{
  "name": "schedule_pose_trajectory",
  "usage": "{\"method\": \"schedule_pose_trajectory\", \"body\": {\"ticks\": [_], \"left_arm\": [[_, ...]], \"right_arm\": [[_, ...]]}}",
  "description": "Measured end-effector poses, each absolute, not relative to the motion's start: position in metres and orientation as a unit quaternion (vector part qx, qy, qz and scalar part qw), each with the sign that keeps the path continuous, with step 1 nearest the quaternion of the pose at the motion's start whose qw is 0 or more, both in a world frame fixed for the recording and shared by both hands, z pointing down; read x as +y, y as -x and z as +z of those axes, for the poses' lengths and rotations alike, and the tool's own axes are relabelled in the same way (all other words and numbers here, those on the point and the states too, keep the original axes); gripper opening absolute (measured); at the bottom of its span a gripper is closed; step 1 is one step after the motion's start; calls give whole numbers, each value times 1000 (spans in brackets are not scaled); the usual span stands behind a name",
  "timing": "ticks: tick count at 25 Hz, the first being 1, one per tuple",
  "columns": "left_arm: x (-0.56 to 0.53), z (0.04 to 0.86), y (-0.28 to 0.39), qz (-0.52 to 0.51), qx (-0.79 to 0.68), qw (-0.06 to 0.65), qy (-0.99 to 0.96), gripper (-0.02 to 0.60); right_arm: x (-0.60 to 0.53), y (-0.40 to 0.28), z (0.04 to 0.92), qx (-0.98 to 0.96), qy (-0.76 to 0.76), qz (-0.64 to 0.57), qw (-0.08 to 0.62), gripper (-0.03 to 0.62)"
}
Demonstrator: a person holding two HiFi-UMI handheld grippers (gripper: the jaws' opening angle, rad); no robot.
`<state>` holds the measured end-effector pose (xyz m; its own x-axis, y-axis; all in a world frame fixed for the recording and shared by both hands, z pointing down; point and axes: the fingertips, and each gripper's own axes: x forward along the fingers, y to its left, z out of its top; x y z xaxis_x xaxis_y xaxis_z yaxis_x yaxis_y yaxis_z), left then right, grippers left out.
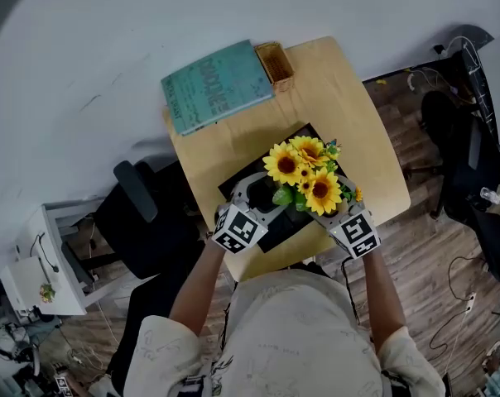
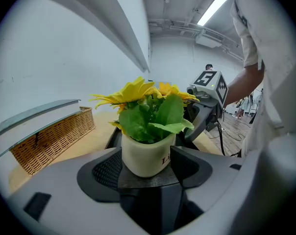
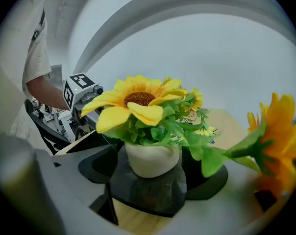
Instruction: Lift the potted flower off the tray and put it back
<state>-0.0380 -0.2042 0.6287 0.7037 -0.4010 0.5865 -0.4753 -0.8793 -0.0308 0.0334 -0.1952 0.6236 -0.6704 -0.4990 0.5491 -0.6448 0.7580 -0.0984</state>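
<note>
Squarely in the middle of the head view, the cream pot of yellow artificial sunflowers (image 1: 306, 176) stood on the black square tray (image 3: 148, 195) atop the pale wooden table (image 1: 349, 114). The left gripper (image 2: 148, 170) and right gripper (image 3: 153, 170) flanked it from below, the jaws of all 2 spread apart around the pot, not clamping it.

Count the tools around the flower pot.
2. The left tool stands open at the flower pot's left side, the right tool open at its right side. None seems hidden.

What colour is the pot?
Cream-white pot; it shows best in the left gripper view.
</note>
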Motion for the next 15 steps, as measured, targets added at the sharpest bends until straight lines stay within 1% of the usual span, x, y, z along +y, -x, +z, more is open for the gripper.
{"method": "schedule_pose_trajectory", "body": {"ticks": [4,15], "left_arm": [[-208,631,35,299,-229,65,-924,290],[-211,634,27,283,-213,73,-932,288]], "right_arm": [[-200,-28,629,-904,-302,132,270,397],[-215,-15,631,-909,-296,122,268,397]]}}
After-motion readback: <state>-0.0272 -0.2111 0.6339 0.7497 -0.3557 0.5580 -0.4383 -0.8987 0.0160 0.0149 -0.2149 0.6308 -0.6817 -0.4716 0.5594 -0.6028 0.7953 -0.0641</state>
